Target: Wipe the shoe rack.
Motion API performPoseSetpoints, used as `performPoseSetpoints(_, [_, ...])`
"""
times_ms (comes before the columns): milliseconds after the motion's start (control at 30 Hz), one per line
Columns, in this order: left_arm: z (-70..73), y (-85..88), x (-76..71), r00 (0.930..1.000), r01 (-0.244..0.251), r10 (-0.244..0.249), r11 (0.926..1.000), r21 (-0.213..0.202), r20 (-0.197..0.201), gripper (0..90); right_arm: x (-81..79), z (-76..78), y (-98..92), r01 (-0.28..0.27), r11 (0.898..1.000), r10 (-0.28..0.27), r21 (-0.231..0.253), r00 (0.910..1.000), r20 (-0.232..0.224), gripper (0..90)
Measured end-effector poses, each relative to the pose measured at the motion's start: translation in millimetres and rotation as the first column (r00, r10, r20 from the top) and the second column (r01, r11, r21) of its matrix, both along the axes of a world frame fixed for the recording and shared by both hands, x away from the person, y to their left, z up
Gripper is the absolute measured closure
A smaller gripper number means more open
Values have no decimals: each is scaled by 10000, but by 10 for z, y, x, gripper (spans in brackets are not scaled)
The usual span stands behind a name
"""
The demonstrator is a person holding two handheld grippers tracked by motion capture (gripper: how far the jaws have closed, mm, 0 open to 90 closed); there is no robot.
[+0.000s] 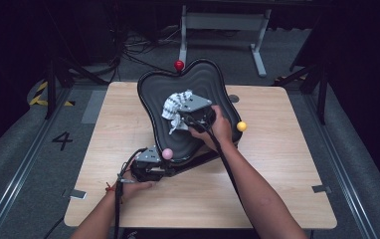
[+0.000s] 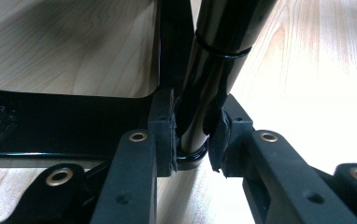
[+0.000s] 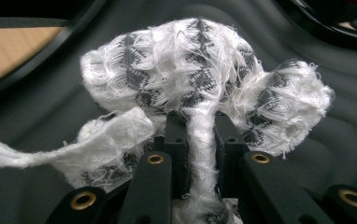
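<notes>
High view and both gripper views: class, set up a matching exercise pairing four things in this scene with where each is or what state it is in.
Things:
1. white and grey cloth
2. left gripper
3. red ball
4. yellow ball

Places or states:
A. at the far edge of the black tray
B. clamped on a black post
C. pinched in the right gripper, against the tray
D. at the tray's right edge, near the right hand

Pairs: 1-C, 2-B, 3-A, 4-D

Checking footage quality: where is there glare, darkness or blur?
High view: dark surroundings, lit table. Left gripper view: wood blown out white at right, black post glossy. Right gripper view: cloth sharp, black tray dim, near jaws soft.
</notes>
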State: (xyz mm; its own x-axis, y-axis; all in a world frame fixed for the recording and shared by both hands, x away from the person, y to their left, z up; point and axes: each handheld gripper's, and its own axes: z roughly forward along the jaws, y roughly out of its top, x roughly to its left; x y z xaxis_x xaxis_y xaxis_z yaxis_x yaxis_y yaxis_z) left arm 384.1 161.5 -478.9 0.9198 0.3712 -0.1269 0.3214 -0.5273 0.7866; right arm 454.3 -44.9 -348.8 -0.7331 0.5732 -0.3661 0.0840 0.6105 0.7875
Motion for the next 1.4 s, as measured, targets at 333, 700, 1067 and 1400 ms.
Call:
performPoseSetpoints(333, [-2, -3, -3, 10000, -26, 26, 10000, -46, -34, 722, -216, -64, 264, -790, 9966, 795, -224, 9966, 214, 790])
performPoseSetpoints(700, [-5, -3, -5, 9999, -41, 41, 10000, -87, -95, 722, -92, -40, -27, 309, 9993, -307, -208, 9995, 103, 795])
performPoseSetpoints(1067, [-7, -3, -3, 9999, -31, 30, 9999, -138, -98, 721, 102, -34, -577, 2103, 9771, -2110, -328, 9773, -172, 798])
performPoseSetpoints(1400, [-7, -2, -1, 10000, -16, 14, 9999, -124, -89, 721, 185, -53, -894, 2933, 9551, -2946, -416, 9551, -314, 798])
